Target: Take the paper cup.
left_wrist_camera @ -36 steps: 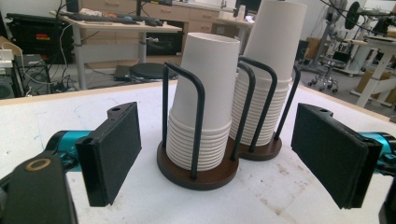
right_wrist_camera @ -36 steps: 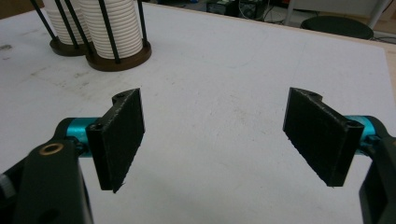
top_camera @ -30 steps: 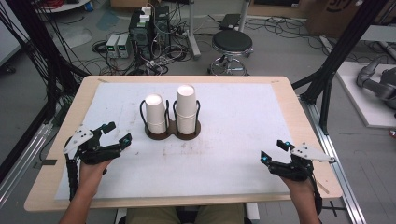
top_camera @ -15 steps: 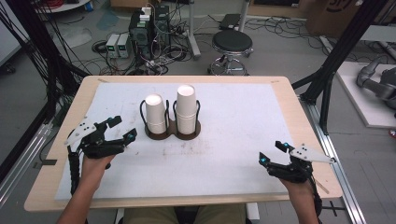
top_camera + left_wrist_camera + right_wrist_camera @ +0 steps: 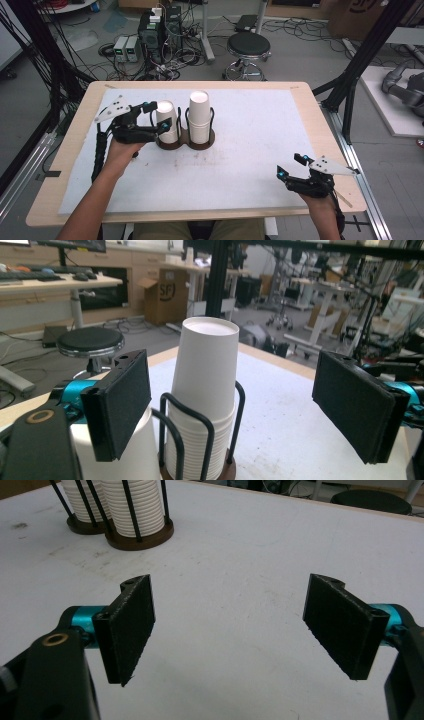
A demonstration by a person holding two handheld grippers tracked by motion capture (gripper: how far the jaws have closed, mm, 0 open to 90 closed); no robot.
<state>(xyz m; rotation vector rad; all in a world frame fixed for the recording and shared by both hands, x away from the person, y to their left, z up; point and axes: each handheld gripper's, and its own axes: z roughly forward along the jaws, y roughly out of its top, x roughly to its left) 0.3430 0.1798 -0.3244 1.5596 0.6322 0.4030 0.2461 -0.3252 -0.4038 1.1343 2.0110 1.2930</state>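
The shorter cup stack (image 5: 166, 120) sits in the left ring of a dark two-slot holder (image 5: 185, 140) near the middle-back of the white mat (image 5: 250, 165), right next to the taller cup stack (image 5: 200, 117) in the other ring. We've got our left gripper (image 5: 152, 116) up against that shorter stack, jaws wide apart, sitting on either side of its top and not squeezing anything. From the left gripper view, one pad (image 5: 120, 402) is right in front of the shorter stack's rim, and the other pad (image 5: 357, 410) hangs out in open air past the taller stack (image 5: 205, 385). Our right gripper (image 5: 291, 166) is well away, low over the mat's near right corner, jaws spread wide too, with just bare mat (image 5: 235, 595) between them.
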